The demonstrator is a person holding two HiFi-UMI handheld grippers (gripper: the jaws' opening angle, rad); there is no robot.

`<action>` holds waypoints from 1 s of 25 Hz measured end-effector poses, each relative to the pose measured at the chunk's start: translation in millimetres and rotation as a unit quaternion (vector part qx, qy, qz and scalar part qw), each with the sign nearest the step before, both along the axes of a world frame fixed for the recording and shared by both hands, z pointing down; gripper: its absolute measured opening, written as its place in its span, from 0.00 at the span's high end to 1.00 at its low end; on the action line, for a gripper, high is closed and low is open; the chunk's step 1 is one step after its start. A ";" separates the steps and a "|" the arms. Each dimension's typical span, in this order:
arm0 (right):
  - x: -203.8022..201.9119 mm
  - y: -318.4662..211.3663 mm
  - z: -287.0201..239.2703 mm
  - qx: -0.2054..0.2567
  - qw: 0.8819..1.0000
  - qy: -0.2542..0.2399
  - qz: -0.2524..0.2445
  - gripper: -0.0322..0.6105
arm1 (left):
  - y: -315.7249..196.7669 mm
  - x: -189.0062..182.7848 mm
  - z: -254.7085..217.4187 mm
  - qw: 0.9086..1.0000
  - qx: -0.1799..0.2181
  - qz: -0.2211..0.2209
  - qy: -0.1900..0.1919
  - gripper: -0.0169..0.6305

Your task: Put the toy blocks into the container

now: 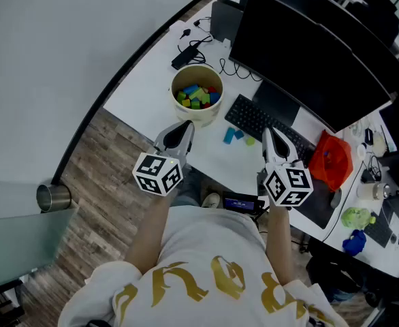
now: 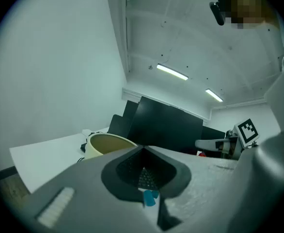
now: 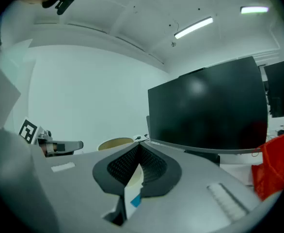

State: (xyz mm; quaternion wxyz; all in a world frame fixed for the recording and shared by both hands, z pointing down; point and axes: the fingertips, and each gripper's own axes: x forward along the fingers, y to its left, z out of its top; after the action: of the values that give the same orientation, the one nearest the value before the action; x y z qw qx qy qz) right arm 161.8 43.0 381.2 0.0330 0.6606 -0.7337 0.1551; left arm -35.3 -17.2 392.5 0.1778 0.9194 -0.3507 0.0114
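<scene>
A cream round container (image 1: pixel 197 112) stands on the white desk (image 1: pixel 145 87), holding several coloured toy blocks (image 1: pixel 198 95). Two blue blocks (image 1: pixel 229 136) and a small green one (image 1: pixel 250 141) lie on the desk between the container and the keyboard. My left gripper (image 1: pixel 186 128) hovers at the desk's near edge, just before the container, jaws shut and empty. My right gripper (image 1: pixel 267 135) hangs to the right of the loose blocks, also shut with nothing in it. In the left gripper view a blue block (image 2: pixel 149 198) shows below the shut jaws, the container (image 2: pixel 105 144) to the left.
A black keyboard (image 1: pixel 254 118) and large monitor (image 1: pixel 308 53) sit behind the loose blocks. A red bag (image 1: pixel 330 161) lies to the right, a black power adapter (image 1: pixel 184 56) with cables behind the container. A phone (image 1: pixel 239 201) sits at the desk's near edge.
</scene>
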 end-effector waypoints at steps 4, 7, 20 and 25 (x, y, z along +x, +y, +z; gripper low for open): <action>3.4 -3.0 7.2 -0.005 1.000 0.007 0.000 0.91 | -6.9 1.3 10.5 1.000 -0.015 -0.008 0.001 0.97; 6.4 -2.2 13.3 -0.012 1.000 0.009 0.002 0.91 | -5.2 7.7 16.4 1.000 -0.017 0.000 -0.008 0.97; 15.1 8.0 64.2 -0.066 0.997 0.036 -0.011 0.87 | 7.0 35.1 60.4 0.996 -0.066 0.047 -0.037 0.93; 20.8 13.6 88.6 -0.096 0.994 0.053 -0.010 0.84 | 3.0 39.4 80.6 0.994 -0.080 0.053 -0.050 0.93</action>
State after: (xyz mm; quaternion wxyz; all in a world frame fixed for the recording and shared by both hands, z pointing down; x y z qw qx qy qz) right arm 182.6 56.6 469.8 0.1366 0.6541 -0.7195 0.1891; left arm 4.1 -14.3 473.1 0.2318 0.9179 -0.3078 0.0947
